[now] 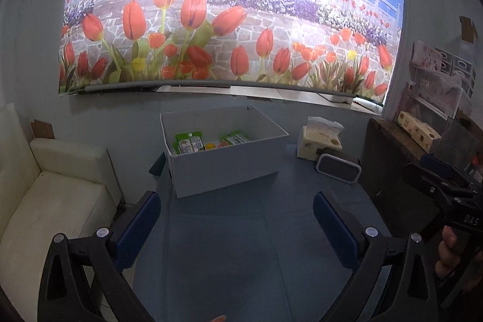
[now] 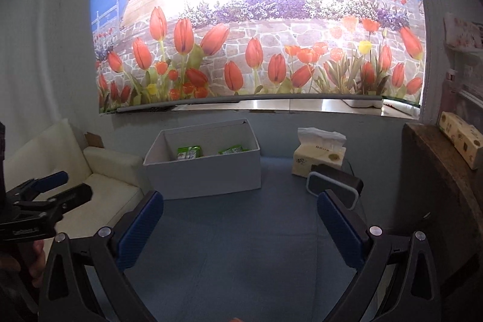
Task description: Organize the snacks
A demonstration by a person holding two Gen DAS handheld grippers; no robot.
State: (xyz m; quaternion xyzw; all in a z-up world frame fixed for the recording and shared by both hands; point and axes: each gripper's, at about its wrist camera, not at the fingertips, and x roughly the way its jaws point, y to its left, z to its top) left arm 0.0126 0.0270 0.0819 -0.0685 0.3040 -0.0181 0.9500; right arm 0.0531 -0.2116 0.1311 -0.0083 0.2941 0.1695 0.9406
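The snacks [image 1: 208, 141] are flat packets lying in the bottom of an open white box [image 1: 229, 168]. Two green-and-white packets are distinct, one at the left and one at the right of the box floor; between them show a yellow item and an orange-red item, too small to identify. From the right wrist view only the two green packets are visible over the near wall.

The box stands on a blue-grey tabletop [image 1: 241, 246], towards its far edge, close to the wall. To its right, well apart from it, stands one cream tissue pack [image 1: 320, 141] with white tissue rising from the top, and just in front of that pack sits one dark speaker [image 1: 339, 168] with a pale rim.

The left gripper [image 1: 237, 227] hangs over the bare tabletop with its two blue-padded fingers spread wide, holding nothing. The right gripper [image 2: 240, 227] is likewise spread wide and holds nothing. One white sofa [image 1: 51, 201] stands at the left. One tulip poster [image 1: 229, 8] covers the wall behind.
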